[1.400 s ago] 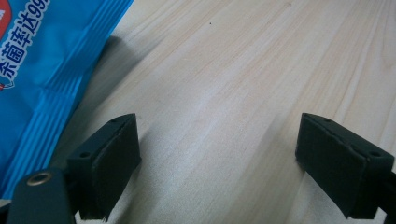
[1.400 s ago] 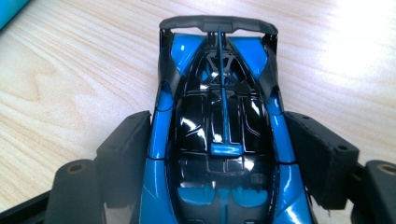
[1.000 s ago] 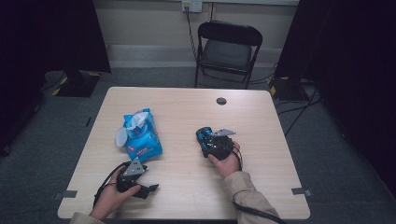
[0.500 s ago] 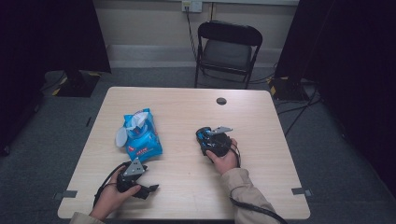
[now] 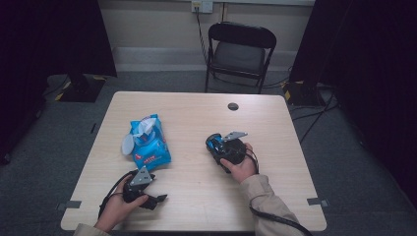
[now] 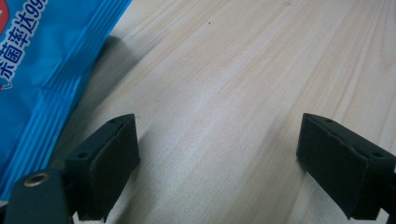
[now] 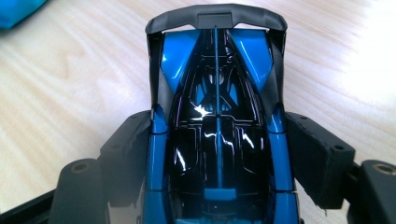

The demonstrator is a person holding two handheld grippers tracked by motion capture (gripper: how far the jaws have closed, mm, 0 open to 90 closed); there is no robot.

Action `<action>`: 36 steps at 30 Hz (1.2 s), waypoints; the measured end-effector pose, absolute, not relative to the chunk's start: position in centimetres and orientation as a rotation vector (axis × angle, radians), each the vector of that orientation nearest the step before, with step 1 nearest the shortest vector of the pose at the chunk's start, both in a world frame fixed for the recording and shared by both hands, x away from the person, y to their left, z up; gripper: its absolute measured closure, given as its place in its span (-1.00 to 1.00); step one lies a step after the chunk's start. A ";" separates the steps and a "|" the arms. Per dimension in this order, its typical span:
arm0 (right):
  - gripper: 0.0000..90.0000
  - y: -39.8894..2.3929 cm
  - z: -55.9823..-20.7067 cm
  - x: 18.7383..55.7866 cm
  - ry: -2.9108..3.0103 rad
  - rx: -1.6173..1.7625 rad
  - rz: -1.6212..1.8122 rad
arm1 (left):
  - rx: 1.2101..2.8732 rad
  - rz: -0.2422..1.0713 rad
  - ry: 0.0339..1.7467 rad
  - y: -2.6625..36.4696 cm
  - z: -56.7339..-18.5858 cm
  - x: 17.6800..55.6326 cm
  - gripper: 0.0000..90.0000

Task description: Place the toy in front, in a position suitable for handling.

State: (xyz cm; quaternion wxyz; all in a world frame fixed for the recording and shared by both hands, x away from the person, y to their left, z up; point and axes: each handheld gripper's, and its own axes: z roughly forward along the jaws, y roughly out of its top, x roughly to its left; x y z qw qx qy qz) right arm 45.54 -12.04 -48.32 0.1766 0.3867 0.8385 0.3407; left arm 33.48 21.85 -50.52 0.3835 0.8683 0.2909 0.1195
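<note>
Blue wipes pack, flap open, wipe protruding; toy car between right gripper pads.

One glossy blue-and-black toy car, one blue plastic pack of wet wipes and two black hand-held claws, left and right, occupy one pale wooden tabletop, with one black folding chair behind.

The high view is dim and slightly soft. The table is the one lit area; the room around it falls into near black at both sides. Shadows under the hands are faint. The left gripper view is bright and even, with wood grain sharp and a soft shadow beside the blue pack. In the right gripper view, white glare spots sit on the glossy car, and the table washes out at the upper right.
</note>
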 end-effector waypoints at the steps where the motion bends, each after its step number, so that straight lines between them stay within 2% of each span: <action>1: -0.40 -12.0 -48.3 45.5 2.374 1.095 0.965 | 2.214 0.305 0.742 21.9 -50.5 33.5 -0.73; 15: -0.38 -11.9 -47.0 45.4 2.473 0.912 0.971 | 2.215 0.306 0.742 21.8 -50.5 33.5 -0.73; 36: -0.38 -11.3 -48.5 45.8 2.568 0.807 1.009 | 2.215 0.305 0.742 21.8 -50.5 33.5 -0.73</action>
